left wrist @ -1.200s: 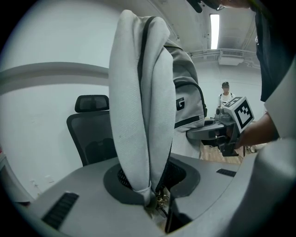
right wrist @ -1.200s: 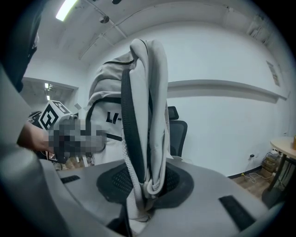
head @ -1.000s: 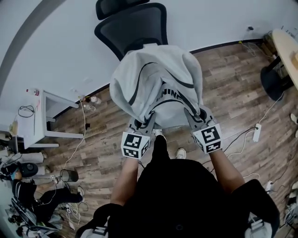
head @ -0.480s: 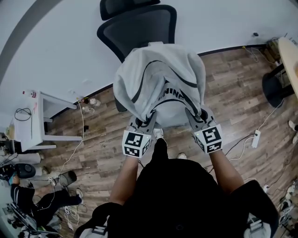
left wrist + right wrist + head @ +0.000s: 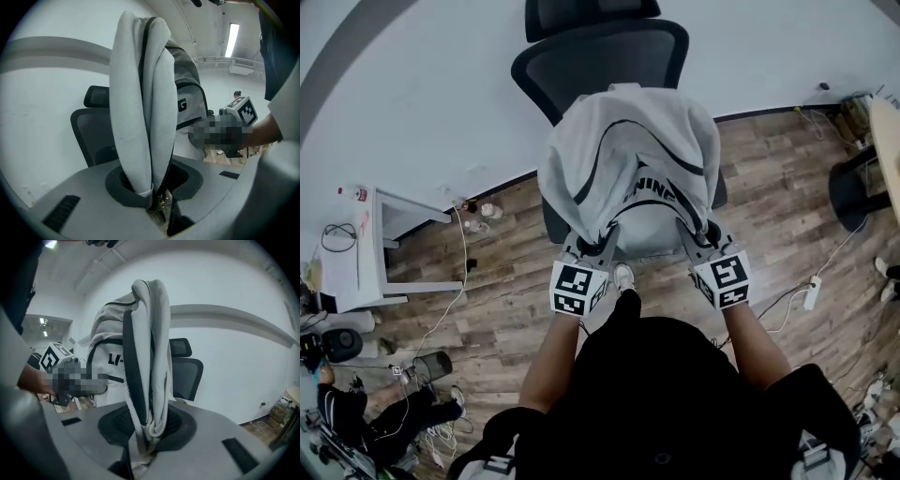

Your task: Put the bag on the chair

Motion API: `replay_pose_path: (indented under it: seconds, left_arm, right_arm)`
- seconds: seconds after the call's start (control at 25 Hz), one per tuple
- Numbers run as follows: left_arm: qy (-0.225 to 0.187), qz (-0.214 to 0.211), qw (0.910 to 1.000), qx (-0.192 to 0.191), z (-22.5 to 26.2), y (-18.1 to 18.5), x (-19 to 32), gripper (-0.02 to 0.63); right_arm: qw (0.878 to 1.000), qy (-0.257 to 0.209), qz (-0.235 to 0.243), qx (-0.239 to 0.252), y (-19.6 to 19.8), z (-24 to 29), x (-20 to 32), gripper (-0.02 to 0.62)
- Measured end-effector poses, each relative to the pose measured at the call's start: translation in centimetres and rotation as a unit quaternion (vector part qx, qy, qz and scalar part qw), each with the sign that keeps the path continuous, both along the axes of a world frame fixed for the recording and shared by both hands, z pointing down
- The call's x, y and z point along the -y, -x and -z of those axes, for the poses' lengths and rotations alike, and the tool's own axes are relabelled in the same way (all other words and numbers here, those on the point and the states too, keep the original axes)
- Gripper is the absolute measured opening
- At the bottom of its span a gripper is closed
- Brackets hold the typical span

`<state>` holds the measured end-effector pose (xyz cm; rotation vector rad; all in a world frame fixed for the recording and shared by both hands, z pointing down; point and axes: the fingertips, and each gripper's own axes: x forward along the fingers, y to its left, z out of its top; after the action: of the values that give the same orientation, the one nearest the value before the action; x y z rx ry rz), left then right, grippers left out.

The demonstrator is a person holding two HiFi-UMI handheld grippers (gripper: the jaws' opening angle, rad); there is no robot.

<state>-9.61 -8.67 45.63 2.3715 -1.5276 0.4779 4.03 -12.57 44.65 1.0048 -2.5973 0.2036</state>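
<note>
— What is the bag (image 5: 628,159) doing, and is anything showing inside it?

— The light grey bag with black trim is hanging from both tongs, just in front of the black chair's (image 5: 600,56) backrest and covering most of the seat. Whether it is touching the seat, I cannot tell. Its fabric is folding over itself, so nothing inside is showing.

— How are the tongs gripping?

— The left gripper (image 5: 591,246) is clenching a doubled fold of grey cloth with a black edge, pinched deep between its jaws. The right gripper (image 5: 698,239) is clamping a bunch of grey fabric together with a black padded strap. The two are sitting at the bag's near edge, one at each side, with the person's arms reaching forward behind them.

— Any other containers?

— A small dark bin (image 5: 436,364) is lying on the floor at lower left; its contents are too small to make out.

— And the room?

— Wood-plank flooring (image 5: 787,187) is running under everything, meeting a white wall (image 5: 422,94) behind the chair. A white table (image 5: 356,262) is standing at the left with cables trailing beside it. A white power strip (image 5: 811,292) is lying on the planks at the right, near a round black base (image 5: 853,187). Another person (image 5: 356,412) is sitting on the floor at the lower left corner.
</note>
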Motion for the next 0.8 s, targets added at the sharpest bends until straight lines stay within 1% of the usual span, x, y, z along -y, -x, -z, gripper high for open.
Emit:
replay_pose_path:
  seconds: [0.16, 0.32, 0.56, 0.8]
  left_arm:
    - [0.005, -0.006, 1.0000, -0.004, -0.2, 2.3, 2.3, 0.097]
    - [0.023, -0.020, 0.9995, -0.007, 0.1, 5.0, 6.9, 0.095]
    - [0.010, -0.034, 0.9994, -0.001, -0.4, 5.2, 7.5, 0.094]
    - [0.019, -0.035, 0.9992, -0.003, -1.7, 5.6, 9.1, 0.094]
  right_arm:
    - [1.000, 0.008, -0.006, -0.007, 2.3, -0.2, 2.5, 0.103]
    - [0.999, 0.027, -0.011, -0.016, 5.0, 0.1, 7.1, 0.103]
    - [0.999, 0.021, -0.025, -0.014, 5.2, -0.5, 7.5, 0.103]
    - [0.999, 0.025, -0.025, -0.016, 5.6, -1.8, 9.3, 0.103]
